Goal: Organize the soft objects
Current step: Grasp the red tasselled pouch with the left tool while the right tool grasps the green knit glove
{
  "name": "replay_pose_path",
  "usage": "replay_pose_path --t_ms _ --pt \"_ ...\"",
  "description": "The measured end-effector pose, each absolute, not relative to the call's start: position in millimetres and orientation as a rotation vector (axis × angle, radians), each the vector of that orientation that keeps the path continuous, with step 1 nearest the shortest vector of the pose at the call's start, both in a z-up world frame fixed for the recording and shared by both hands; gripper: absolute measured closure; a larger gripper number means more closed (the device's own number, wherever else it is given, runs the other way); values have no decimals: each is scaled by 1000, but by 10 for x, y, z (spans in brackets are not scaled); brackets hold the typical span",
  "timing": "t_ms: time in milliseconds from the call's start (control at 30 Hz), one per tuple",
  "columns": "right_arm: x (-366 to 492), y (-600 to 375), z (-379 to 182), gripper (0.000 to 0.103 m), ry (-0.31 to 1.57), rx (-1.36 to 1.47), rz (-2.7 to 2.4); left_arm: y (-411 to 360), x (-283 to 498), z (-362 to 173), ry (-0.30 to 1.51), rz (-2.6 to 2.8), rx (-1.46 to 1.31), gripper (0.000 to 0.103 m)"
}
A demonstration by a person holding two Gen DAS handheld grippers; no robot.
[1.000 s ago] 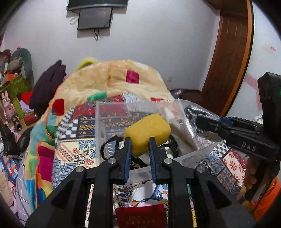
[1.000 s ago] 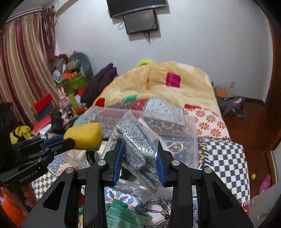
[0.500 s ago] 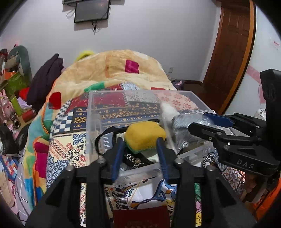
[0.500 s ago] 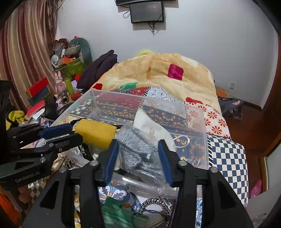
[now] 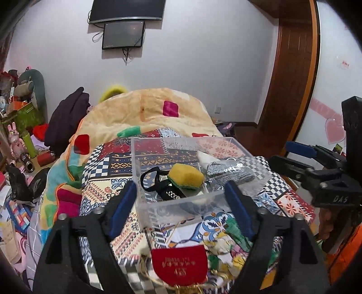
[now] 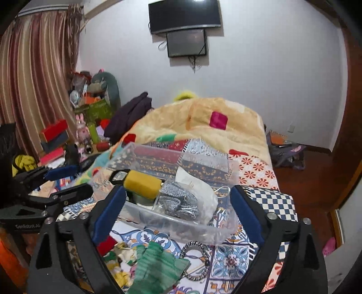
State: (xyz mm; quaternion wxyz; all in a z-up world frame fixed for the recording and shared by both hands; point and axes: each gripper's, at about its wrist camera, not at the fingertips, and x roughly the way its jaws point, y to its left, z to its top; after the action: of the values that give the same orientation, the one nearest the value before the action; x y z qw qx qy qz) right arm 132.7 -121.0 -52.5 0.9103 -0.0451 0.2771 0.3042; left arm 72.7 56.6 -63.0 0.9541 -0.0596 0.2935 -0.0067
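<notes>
Patchwork bedding (image 5: 117,167) covers the bed, and a clear plastic box (image 5: 158,210) sits on it, holding a yellow sponge (image 5: 186,176) beside a bagged grey knit bundle (image 5: 228,174), with a black strap (image 5: 153,181) on the sponge's other side. Left tongs (image 5: 181,210) and right tongs (image 6: 178,210) both stand spread wide and empty just in front of the box. Behind the box lie a yellow quilt (image 6: 203,122), a white wall with a dark screen (image 6: 184,15), striped curtains (image 6: 34,90) and a cluttered shelf (image 6: 90,106).
</notes>
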Motion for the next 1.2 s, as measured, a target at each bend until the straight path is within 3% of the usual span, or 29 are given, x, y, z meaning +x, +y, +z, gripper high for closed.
replay_pose_path --t_ms 67,133,533,600,667,733,800,867,1000,1067,1200 --pt "1254 -1251 -508 0 558 -82 626 575 629 -614 587 -9 -136 8" --pt "1174 -1266 -527 0 559 -89 630 585 553 -630 593 -10 -150 7" --pt "1060 -1211 -1200 1 774 -120 656 548 375 -1200 769 4 -171 6" --pt "1072 -1223 -1298 8 813 -103 663 531 345 -1282 782 16 -156 6" --pt "1109 -1210 -1396 22 855 -98 674 519 319 -1360 789 25 -144 6" --pt "1153 -1201 -1472 31 890 -88 684 522 306 -1427 799 32 -145 6" --pt "1141 -1197 -1508 40 903 -86 696 537 300 -1486 807 43 -148 11" --pt "1120 -1185 -1546 49 917 -89 714 541 302 -1549 827 40 -150 23" --pt "1060 -1126 -1579 66 923 -103 721 548 312 -1611 838 28 -164 35" --pt "1057 -1143 -1575 76 921 -96 725 537 309 -1608 831 20 -158 49" --pt "1043 -1193 -1548 83 910 -80 737 521 300 -1598 813 27 -149 59"
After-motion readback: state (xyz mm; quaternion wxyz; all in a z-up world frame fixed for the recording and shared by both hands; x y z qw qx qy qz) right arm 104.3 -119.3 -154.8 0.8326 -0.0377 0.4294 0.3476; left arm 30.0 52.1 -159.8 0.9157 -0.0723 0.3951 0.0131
